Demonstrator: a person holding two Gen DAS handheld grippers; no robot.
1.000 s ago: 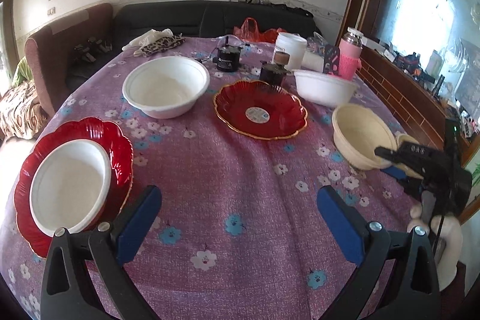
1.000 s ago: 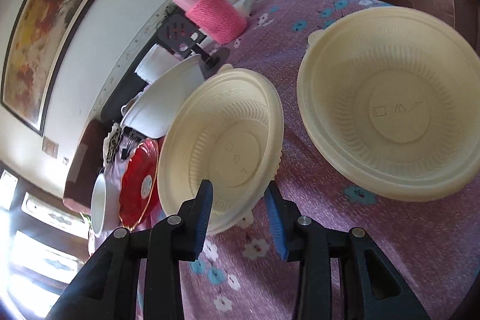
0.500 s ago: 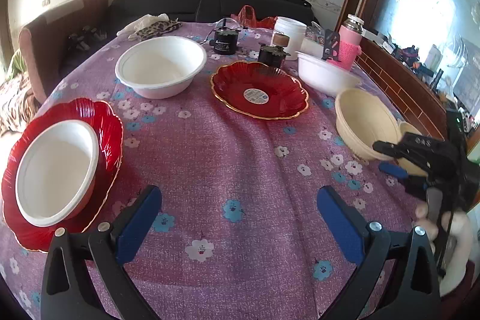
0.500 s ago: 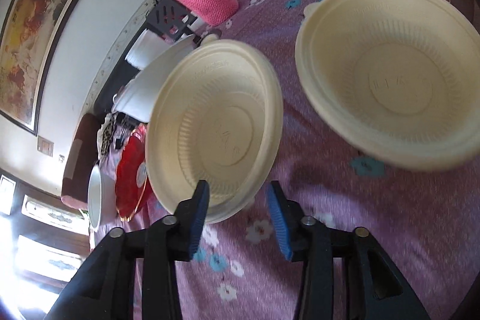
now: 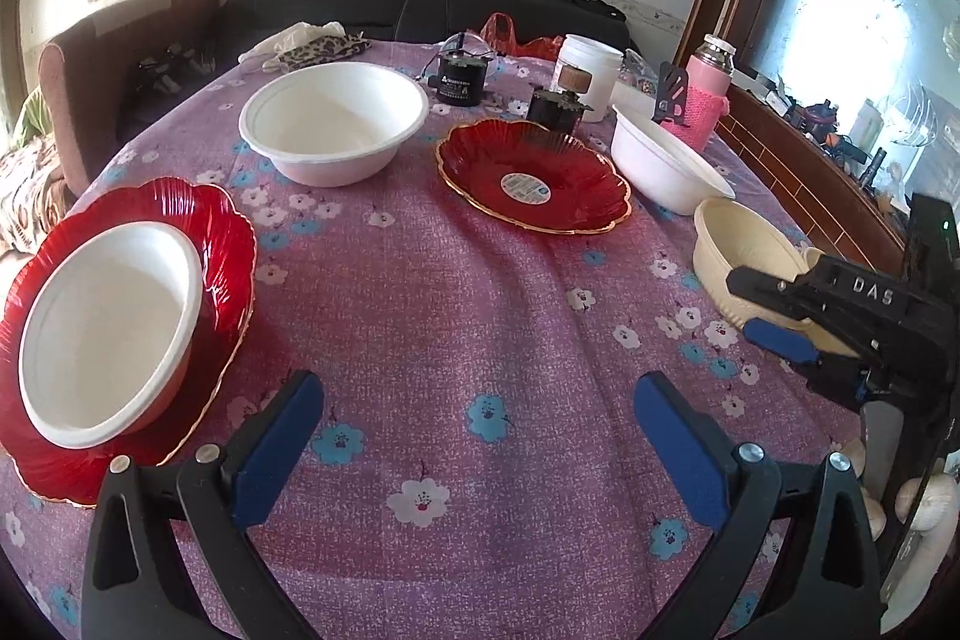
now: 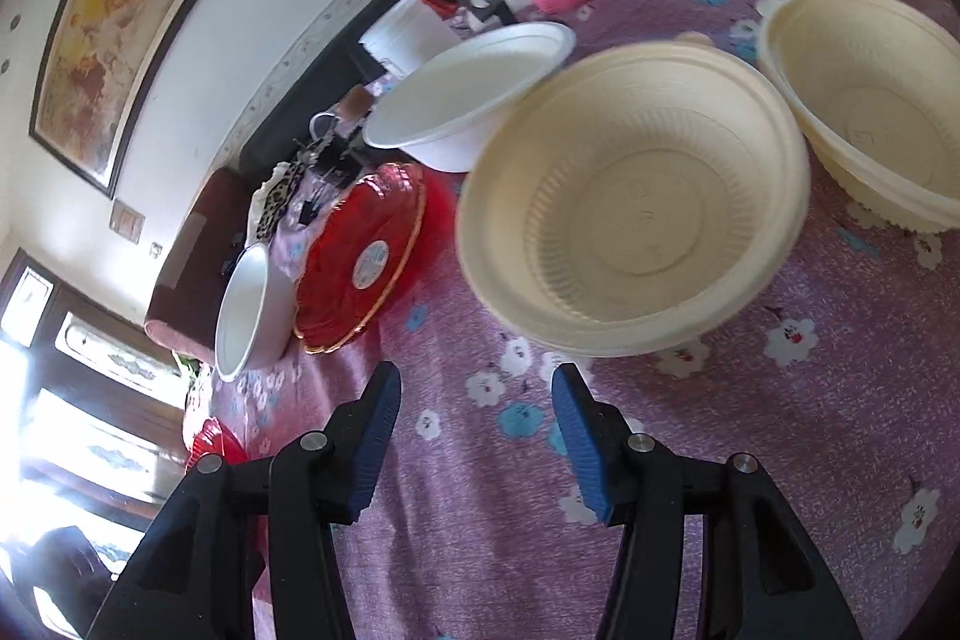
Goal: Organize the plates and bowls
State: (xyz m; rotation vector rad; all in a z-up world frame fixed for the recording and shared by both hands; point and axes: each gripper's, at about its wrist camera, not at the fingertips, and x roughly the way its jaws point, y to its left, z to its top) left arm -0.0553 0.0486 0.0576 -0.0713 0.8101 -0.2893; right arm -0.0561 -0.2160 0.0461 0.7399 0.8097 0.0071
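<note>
1. The right gripper (image 6: 477, 436) gapes, holding nothing; the near cream plastic bowl (image 6: 630, 232) sits blurred just ahead on the tablecloth (image 6: 750, 460).
2. The left gripper (image 5: 474, 451) is wide open, empty.
3. The bowl is probably light, thin and flexible: pinch its rim.

Where the dishes stand around the empty plate (image 5: 531, 176)

Left of it a bowl (image 5: 333, 121); right of it another bowl (image 5: 666, 166); behind it a jar (image 5: 587, 76).
</note>
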